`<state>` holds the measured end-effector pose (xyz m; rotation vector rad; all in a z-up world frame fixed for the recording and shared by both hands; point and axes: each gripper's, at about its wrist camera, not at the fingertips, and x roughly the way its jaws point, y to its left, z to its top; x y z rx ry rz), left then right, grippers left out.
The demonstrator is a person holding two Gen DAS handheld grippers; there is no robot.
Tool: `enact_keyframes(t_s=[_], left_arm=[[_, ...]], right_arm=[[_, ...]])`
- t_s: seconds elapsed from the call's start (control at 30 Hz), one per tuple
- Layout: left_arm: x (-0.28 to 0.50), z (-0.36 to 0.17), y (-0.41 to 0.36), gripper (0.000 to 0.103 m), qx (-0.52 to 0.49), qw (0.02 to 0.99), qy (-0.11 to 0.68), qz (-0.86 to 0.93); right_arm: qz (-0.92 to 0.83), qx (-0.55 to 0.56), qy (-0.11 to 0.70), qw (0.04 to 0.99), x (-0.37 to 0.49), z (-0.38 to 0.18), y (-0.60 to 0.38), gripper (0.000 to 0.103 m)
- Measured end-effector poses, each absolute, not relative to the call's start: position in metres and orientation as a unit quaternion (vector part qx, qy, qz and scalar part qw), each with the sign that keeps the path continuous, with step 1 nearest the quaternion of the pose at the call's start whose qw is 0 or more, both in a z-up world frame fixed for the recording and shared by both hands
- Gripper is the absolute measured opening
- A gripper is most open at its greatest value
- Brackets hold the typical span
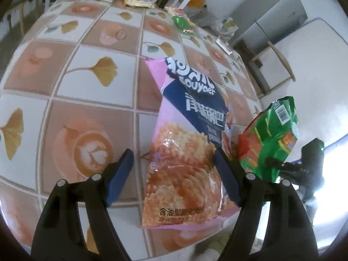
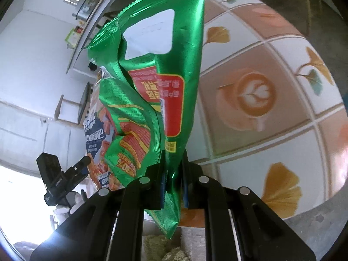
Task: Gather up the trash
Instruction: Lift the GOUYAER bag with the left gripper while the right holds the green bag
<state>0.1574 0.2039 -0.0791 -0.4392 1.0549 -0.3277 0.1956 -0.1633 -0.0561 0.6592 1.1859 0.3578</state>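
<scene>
Left gripper [image 1: 174,174] spread wide astride pink rice-cracker bag [image 1: 182,152], long axis running straight ahead on tabletop [image 1: 87,87], seemingly untouched; right gripper [image 2: 173,187] clenched on green snack bag [image 2: 156,87].

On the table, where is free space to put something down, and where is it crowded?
Free: the tiled table left of the pink snack bag, up to the yellow wrappers at the far edge. Crowded: the right edge, around the green bag and the small green wrapper.
</scene>
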Motion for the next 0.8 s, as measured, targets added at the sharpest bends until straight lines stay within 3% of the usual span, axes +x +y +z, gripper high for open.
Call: enact_keyframes(t_s=[0.27, 0.37, 0.43, 0.8], left_arm=[[0.159, -0.077, 0.172, 0.069, -0.084, 0.859, 0.487, -0.134], [0.155, -0.078, 0.161, 0.062, -0.040, 0.869, 0.477, -0.126], [0.153, -0.078, 0.159, 0.054, -0.040, 0.870, 0.475, -0.129], [0.149, -0.074, 0.168, 0.038, -0.090, 0.871, 0.465, -0.132]], right_arm=[[0.159, 0.310, 0.546, 0.761, 0.188, -0.058, -0.162, 0.012], [0.158, 0.312, 0.545, 0.762, 0.187, -0.058, -0.161, 0.012], [0.157, 0.313, 0.545, 0.762, 0.188, -0.058, -0.164, 0.012], [0.159, 0.313, 0.536, 0.768, 0.186, -0.055, -0.164, 0.012]])
